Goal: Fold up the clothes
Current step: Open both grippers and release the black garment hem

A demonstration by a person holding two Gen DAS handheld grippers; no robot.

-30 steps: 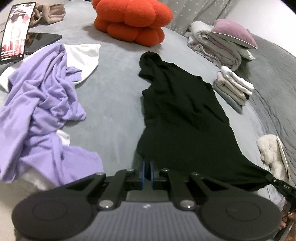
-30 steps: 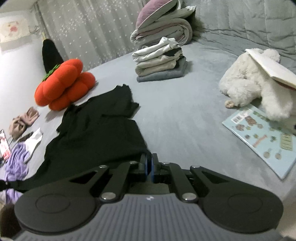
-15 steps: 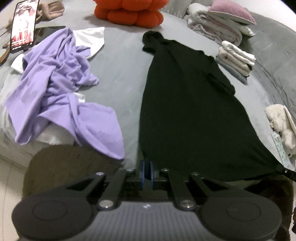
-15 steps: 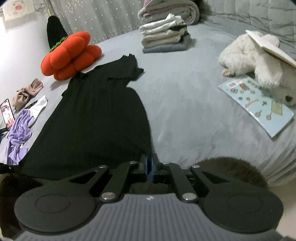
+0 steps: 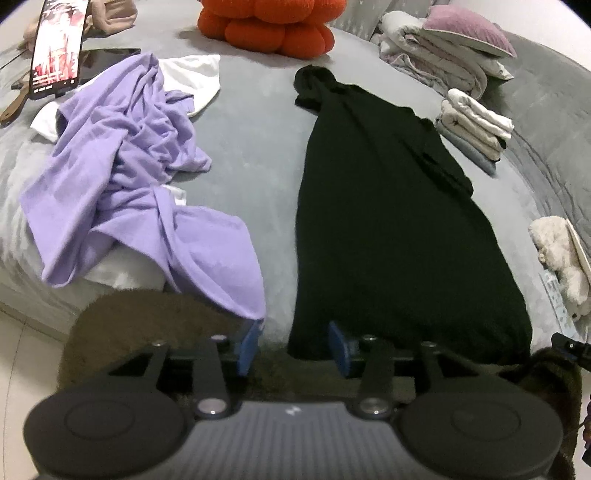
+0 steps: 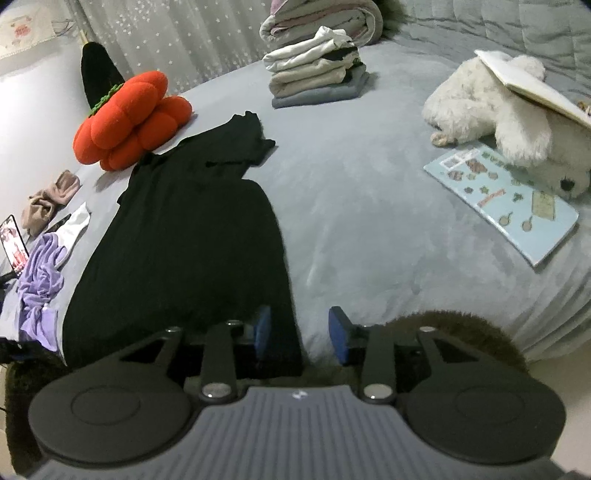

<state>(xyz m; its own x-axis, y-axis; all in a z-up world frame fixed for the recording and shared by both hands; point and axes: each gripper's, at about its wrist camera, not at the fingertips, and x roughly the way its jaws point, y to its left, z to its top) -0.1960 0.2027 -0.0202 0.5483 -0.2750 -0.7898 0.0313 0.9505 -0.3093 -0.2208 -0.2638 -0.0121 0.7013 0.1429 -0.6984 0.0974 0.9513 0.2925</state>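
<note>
We have the black garment [image 5: 388, 206] laid out long down the centre of the grey bed [image 5: 251, 177], its hem draped over the near edge at the bottom of both frames. Our left gripper [image 5: 293, 345] and right gripper [image 6: 300, 334] are opening, each with a hem corner loose between its blue pads, so the spreading step looks finished. The next move probably calls for fresh grips to fold it. The purple garment [image 5: 122, 177] lies just left of it, the orange cushion [image 5: 266, 18] above, the folded stack [image 6: 317, 74] upper right; none blocks the fold.
</note>
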